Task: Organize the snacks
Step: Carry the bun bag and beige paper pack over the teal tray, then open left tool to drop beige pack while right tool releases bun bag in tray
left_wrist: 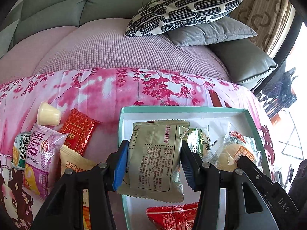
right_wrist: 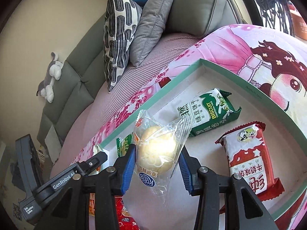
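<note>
meanwhile, over a pink blossom-print cloth (left_wrist: 107, 90) spread in front of a sofa, two snacks hang above a shallow teal-rimmed box (left_wrist: 211, 108). the left hand-held gripper (left_wrist: 152, 163) is closed part-way on a grey-green packet (left_wrist: 155, 153), its blue pads pressing the packet's two sides, the printed back of the wrapper facing the camera. just beyond the packet, inside the box, lie a small green-and-white wrapper (left_wrist: 199, 140) and, to the gripper's right, a clear-wrapped bun (left_wrist: 236, 149); a red packet (left_wrist: 172, 216) lies below the held one, at the box's near edge. to the gripper's left, outside the box on the cloth, sit a pale jelly cup (left_wrist: 48, 113), a red-and-gold packet (left_wrist: 78, 132), a purple packet (left_wrist: 42, 153), a green-and-yellow packet (left_wrist: 18, 153) and a beige packet (left_wrist: 74, 163). the right hand-held gripper (right_wrist: 156, 164) is likewise closed part-way on the bun (right_wrist: 157, 151) in its clear wrapper, held over the box floor. ahead and to its right in the box (right_wrist: 249, 88) lie a green biscuit packet (right_wrist: 211, 113) and a red-and-white packet (right_wrist: 247, 157). the other gripper's dark body (right_wrist: 63, 178) shows at its left. behind the cloth stand a patterned cushion (left_wrist: 184, 11) and a grey cushion (left_wrist: 211, 31).
</note>
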`<state>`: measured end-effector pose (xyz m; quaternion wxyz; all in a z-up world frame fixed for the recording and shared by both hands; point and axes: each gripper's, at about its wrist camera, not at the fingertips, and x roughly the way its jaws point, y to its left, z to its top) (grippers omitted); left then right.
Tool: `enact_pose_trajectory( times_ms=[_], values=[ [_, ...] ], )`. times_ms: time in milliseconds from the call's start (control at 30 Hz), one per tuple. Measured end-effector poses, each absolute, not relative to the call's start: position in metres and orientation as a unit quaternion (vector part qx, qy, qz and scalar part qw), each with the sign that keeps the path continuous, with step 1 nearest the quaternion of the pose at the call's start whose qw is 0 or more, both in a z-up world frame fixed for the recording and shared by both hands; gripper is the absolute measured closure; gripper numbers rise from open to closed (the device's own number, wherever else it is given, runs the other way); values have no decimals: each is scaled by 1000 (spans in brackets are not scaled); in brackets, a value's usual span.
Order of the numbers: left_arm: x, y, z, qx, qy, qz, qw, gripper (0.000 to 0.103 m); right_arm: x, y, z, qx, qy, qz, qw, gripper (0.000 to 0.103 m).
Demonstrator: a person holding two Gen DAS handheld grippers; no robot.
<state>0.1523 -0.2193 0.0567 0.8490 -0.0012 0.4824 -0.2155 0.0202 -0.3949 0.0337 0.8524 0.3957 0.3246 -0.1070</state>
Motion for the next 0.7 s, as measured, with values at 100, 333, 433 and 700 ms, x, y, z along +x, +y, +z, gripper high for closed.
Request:
enact_pose_trajectory(
  times_ms=[100, 333, 433, 700],
  values=[
    [155, -223, 52, 6, 485, -214, 848, 49, 22, -395, 33, 390, 331, -114, 852, 56],
    [157, -232, 44, 17, 496, -209, 843, 49, 25, -395, 33, 370, 350, -133, 850, 54],
    [155, -236, 43, 23, 500, -208, 841, 48, 26, -394, 35, 357, 356, -141, 852, 53],
    [147, -234, 63, 21, 483, -211, 849, 38, 23, -395, 45, 333, 357, -155, 859, 34]
  ],
)
